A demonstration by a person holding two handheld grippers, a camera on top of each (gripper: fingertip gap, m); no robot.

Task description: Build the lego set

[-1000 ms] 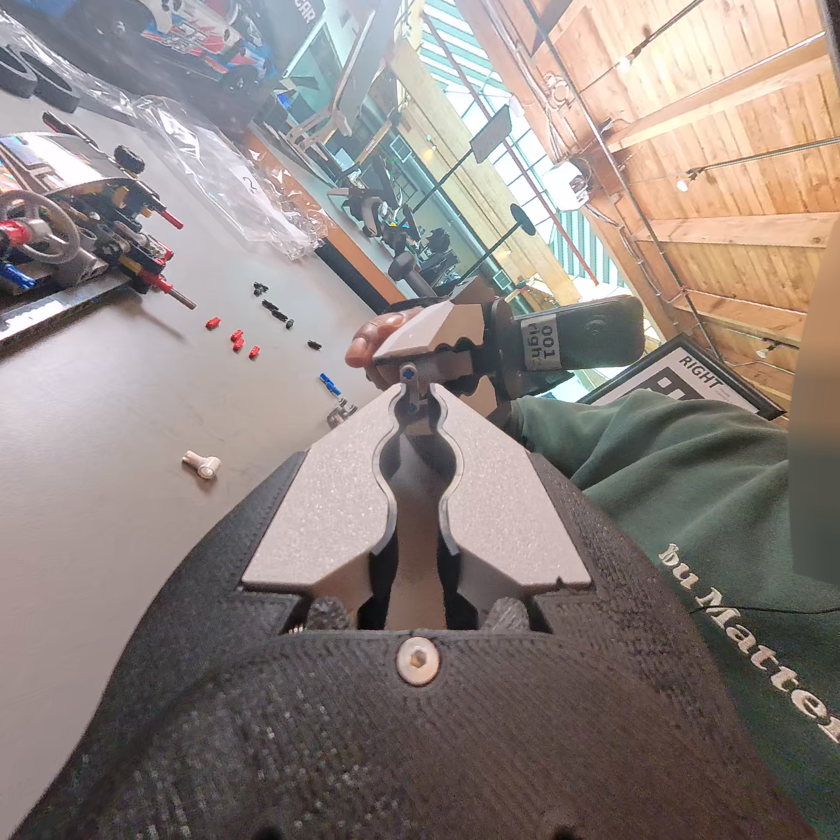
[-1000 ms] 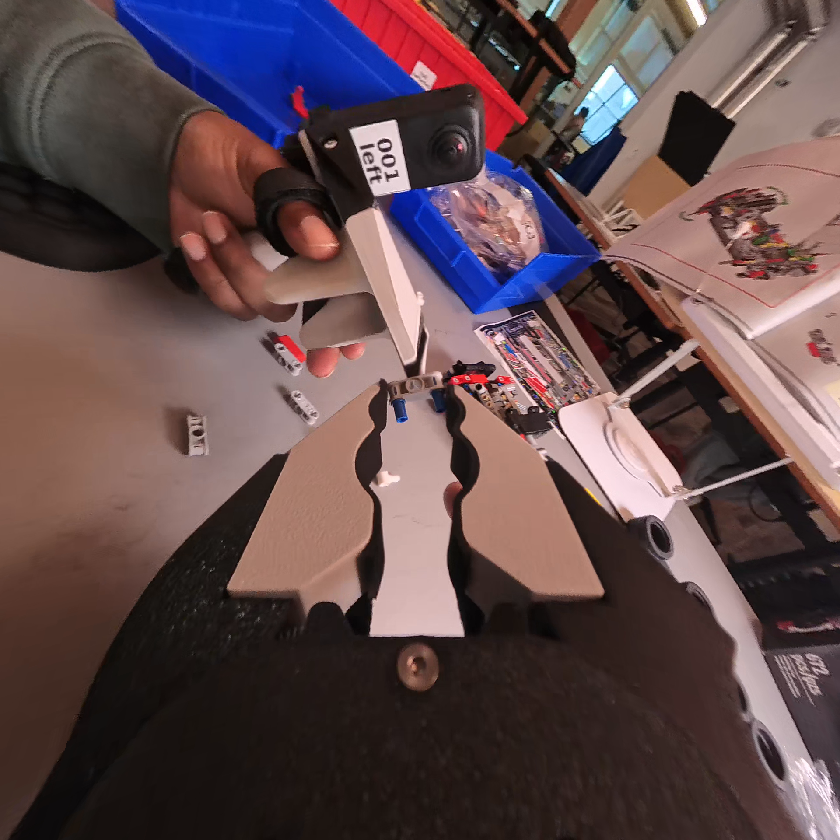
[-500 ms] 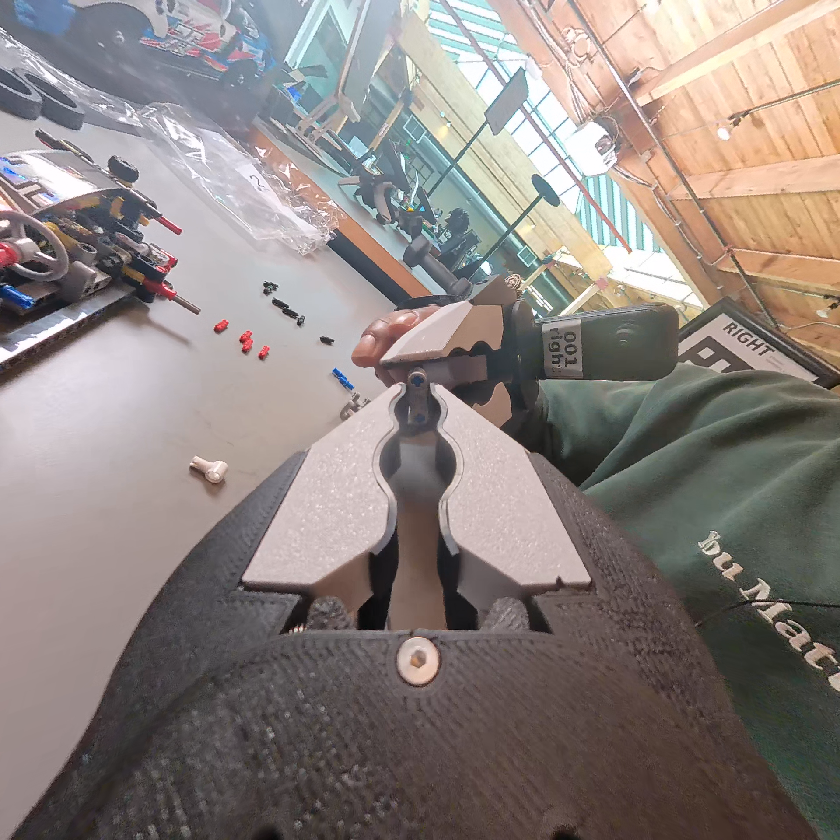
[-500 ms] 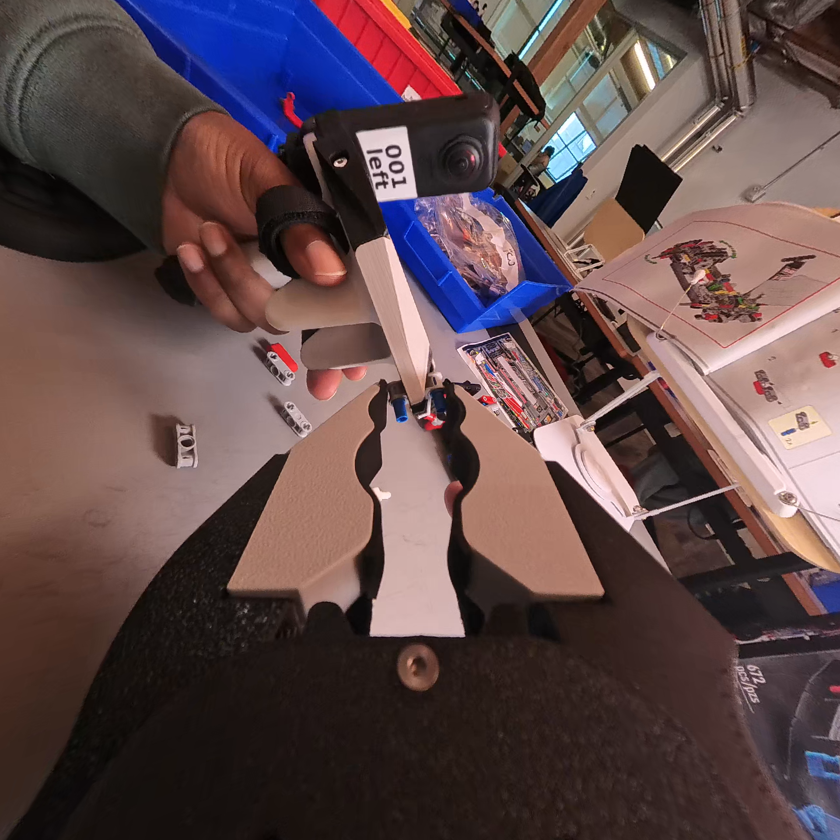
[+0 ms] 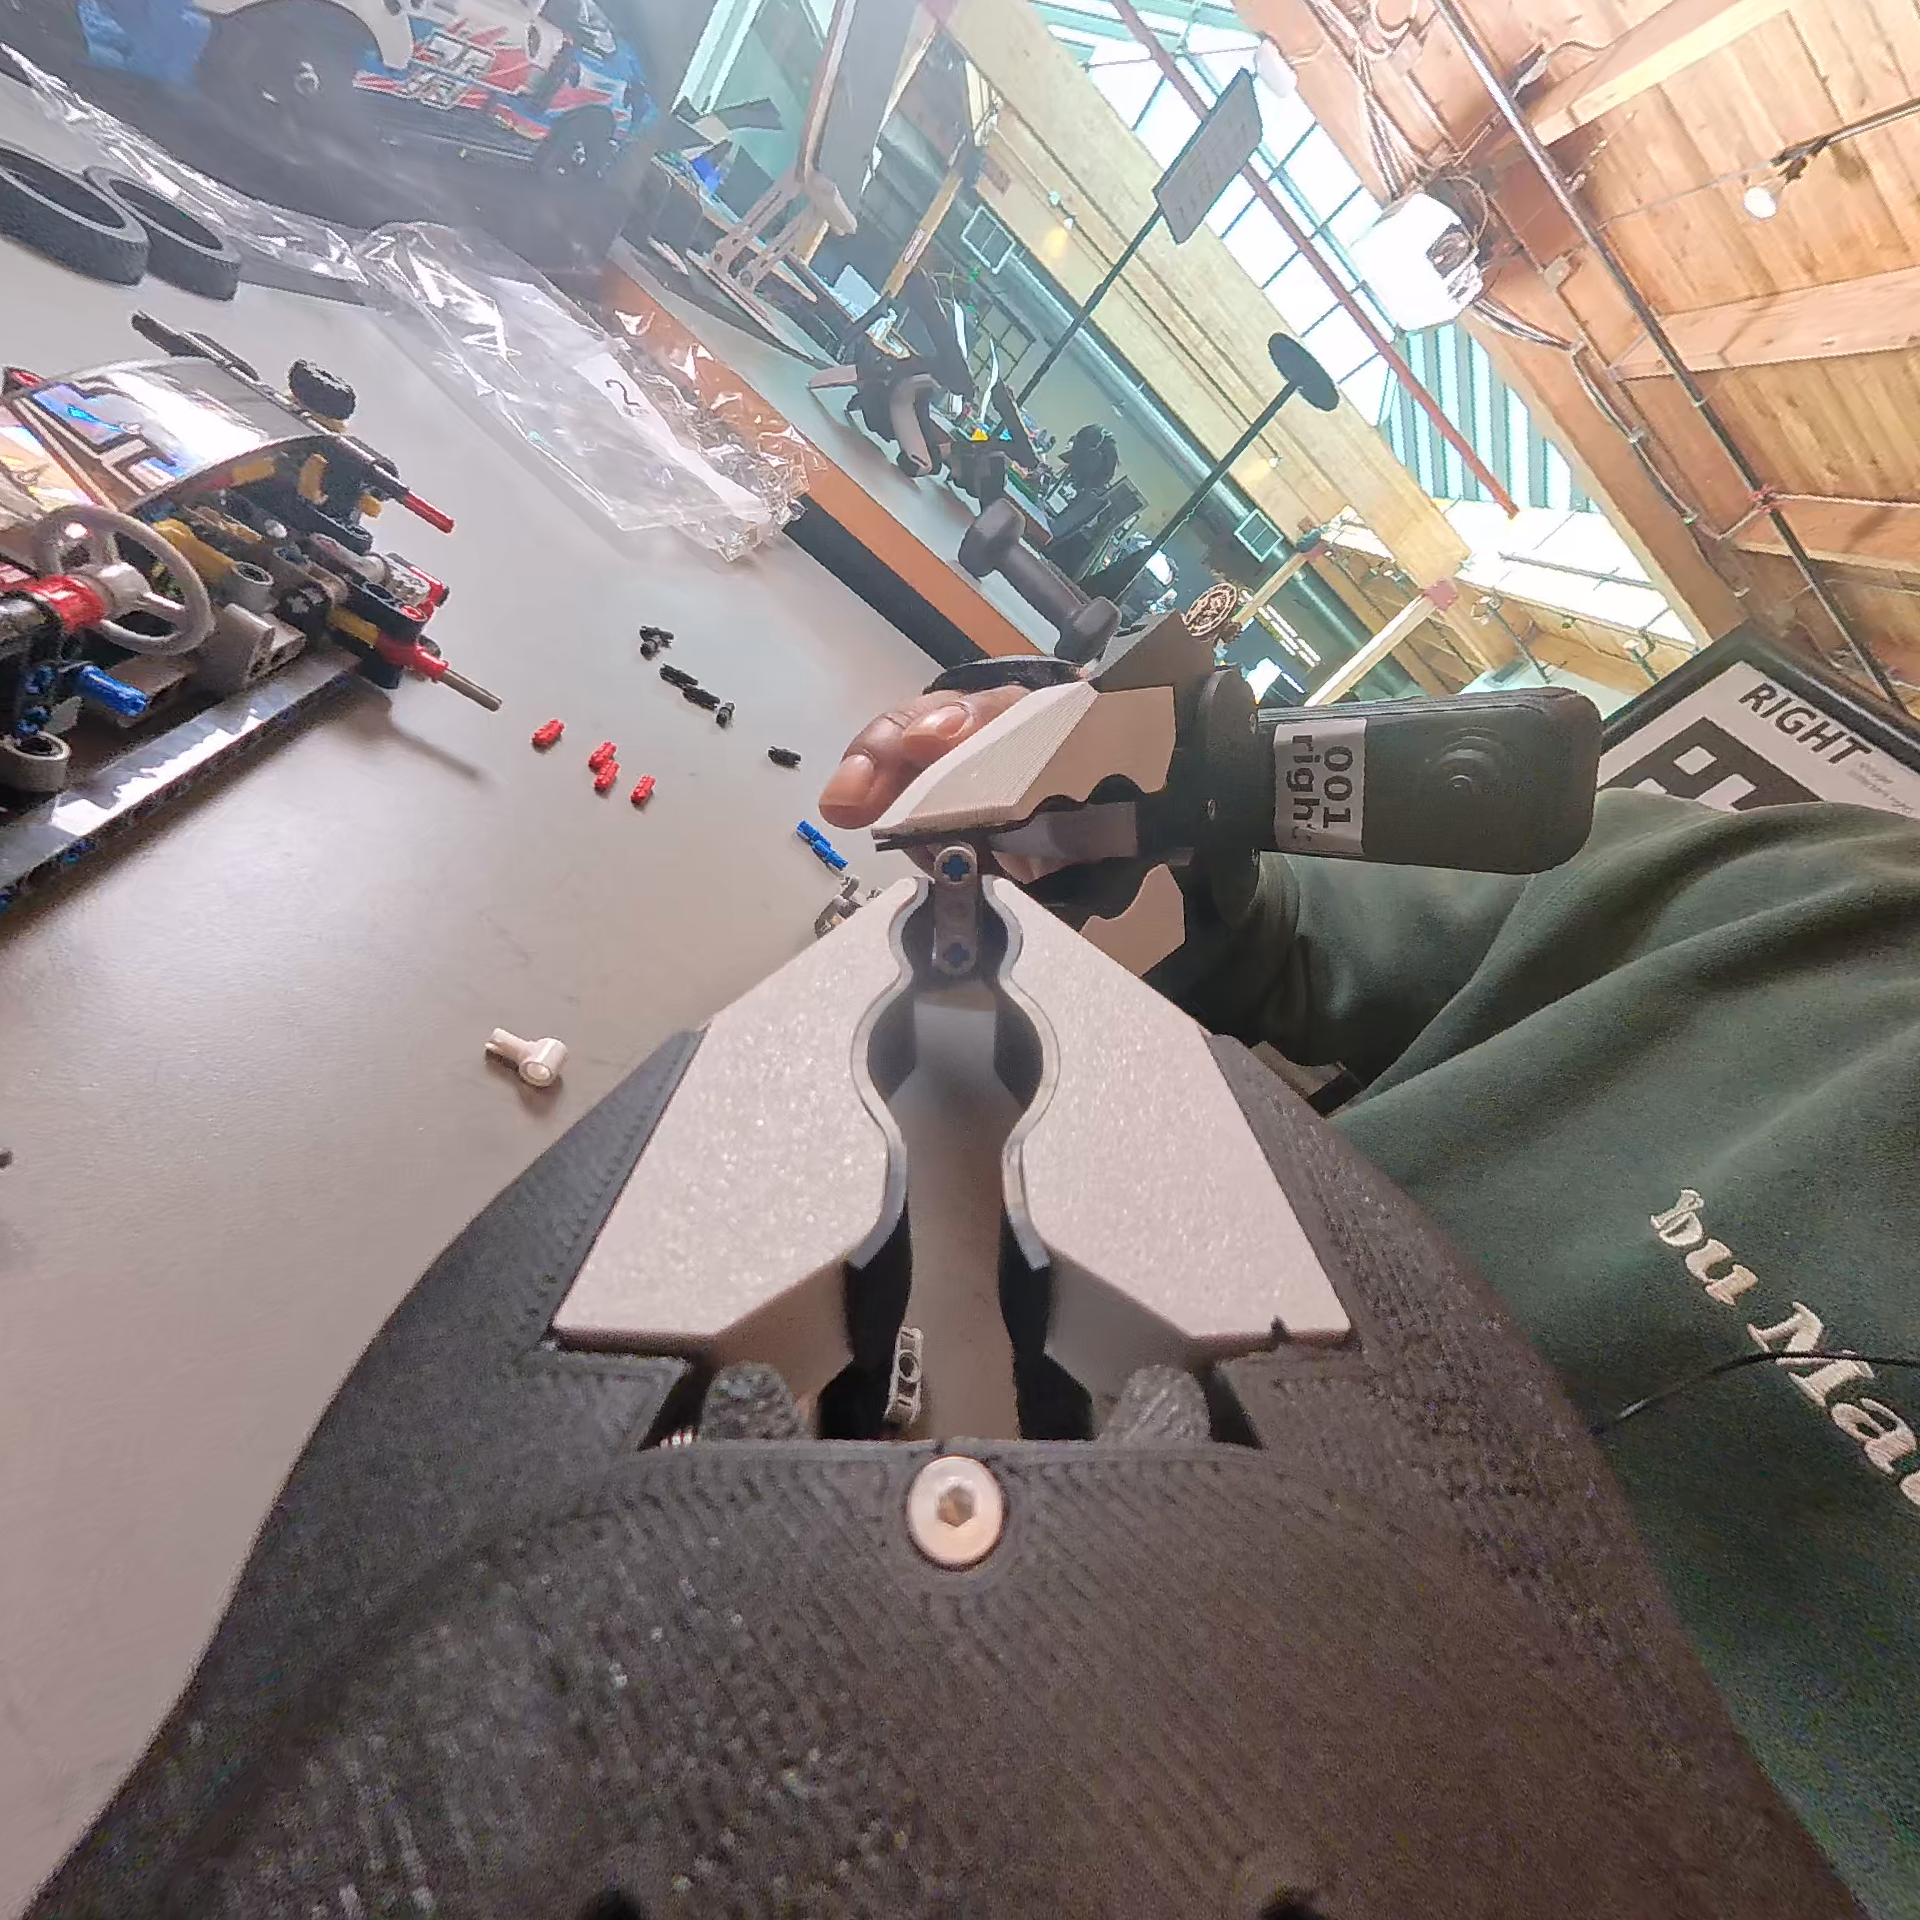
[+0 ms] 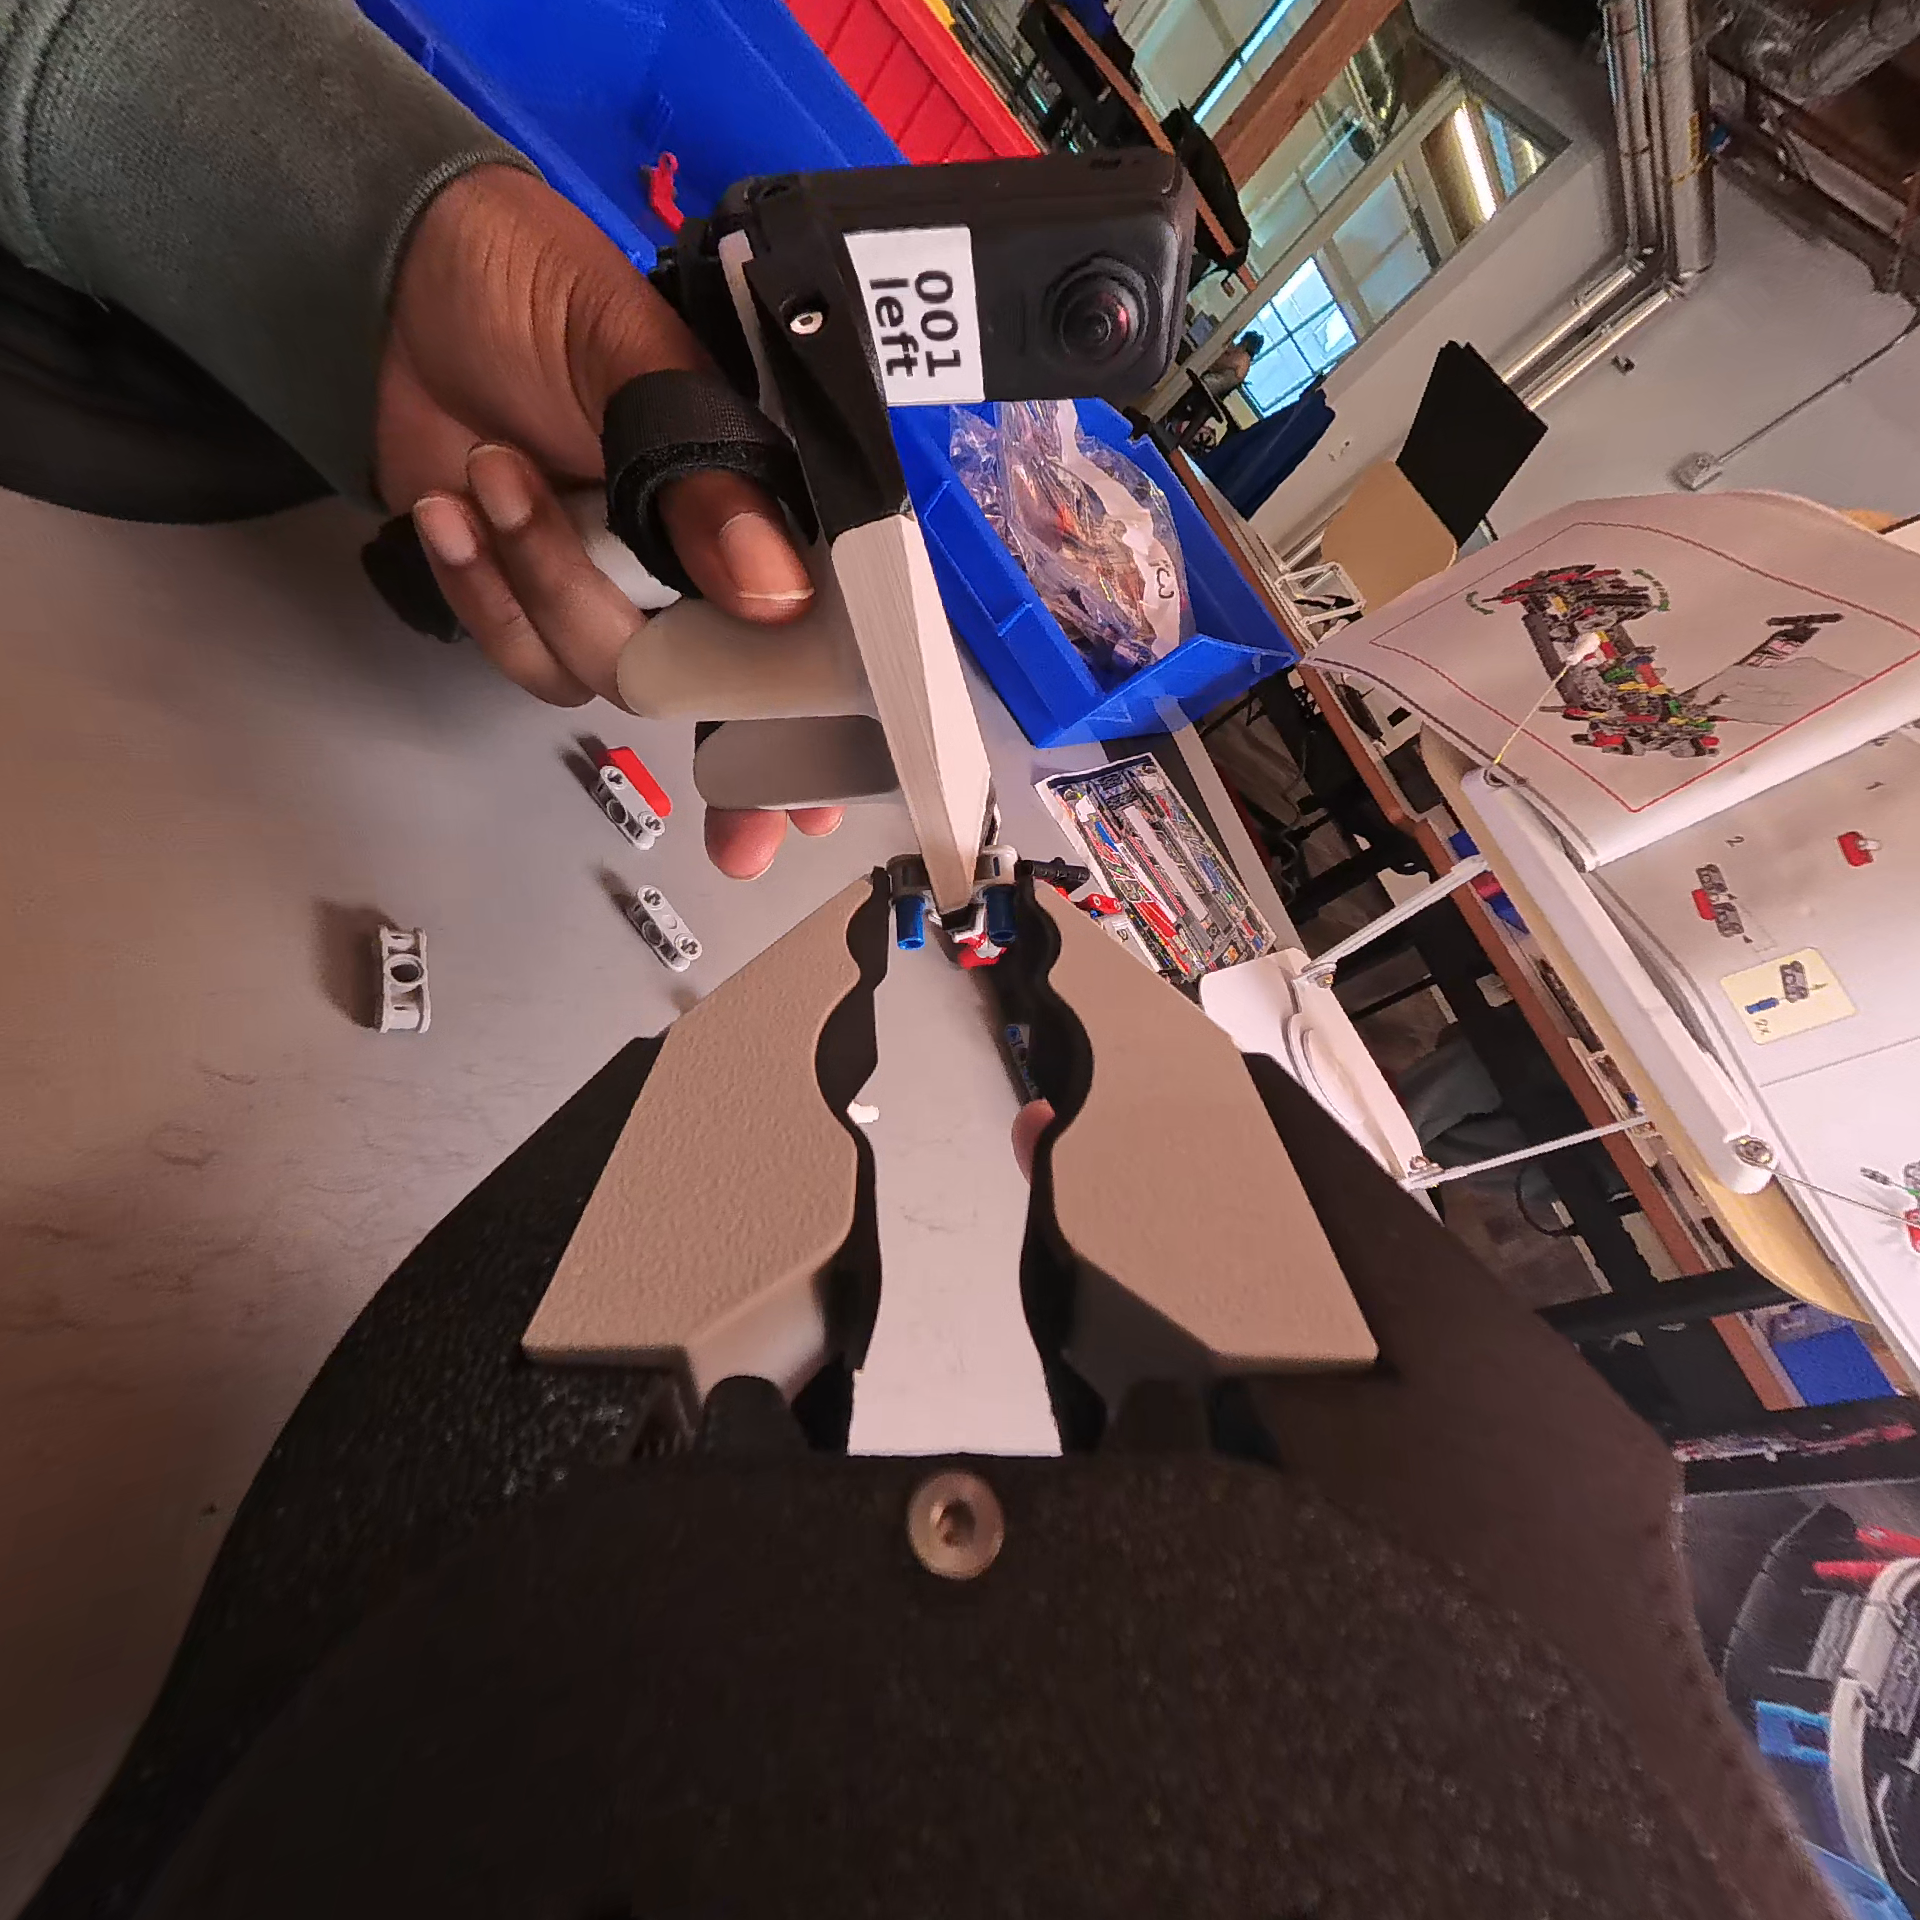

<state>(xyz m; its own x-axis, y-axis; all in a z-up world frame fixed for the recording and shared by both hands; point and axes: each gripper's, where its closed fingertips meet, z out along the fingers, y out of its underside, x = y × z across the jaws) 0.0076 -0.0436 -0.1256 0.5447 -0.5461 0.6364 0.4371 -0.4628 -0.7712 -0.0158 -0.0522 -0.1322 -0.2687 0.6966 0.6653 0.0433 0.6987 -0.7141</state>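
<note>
A small grey lego beam (image 5: 956, 914) with two blue pins (image 6: 909, 920) in it sits between both grippers, above the grey table (image 5: 312, 987). My left gripper (image 5: 956, 888) is shut on the beam across its thickness. It also shows in the right wrist view, where its finger (image 6: 914, 707) comes down and hides the beam's middle. My right gripper (image 6: 954, 888) is shut on the same beam (image 6: 902, 871), one tip at each end. In the left wrist view the right gripper's fingers (image 5: 997, 769) lie just beyond my left tips.
A partly built lego car (image 5: 187, 582) stands at the left, with loose red pins (image 5: 603, 764), black pins (image 5: 691, 686) and a white piece (image 5: 528, 1058) nearby. Grey connectors (image 6: 403, 977) lie on the table. A blue bin (image 6: 1091, 644) and an instruction book (image 6: 1662, 665) are to the right. Both grippers' tips are close together, under 4 cm apart. From either gripper's tips it is about 10 cm to the white piece (image 5: 528, 1058).
Both grippers have stayed together around the beam while tilting. The left gripper's finger now covers the beam's middle in the right wrist view, where the whole beam showed before.
</note>
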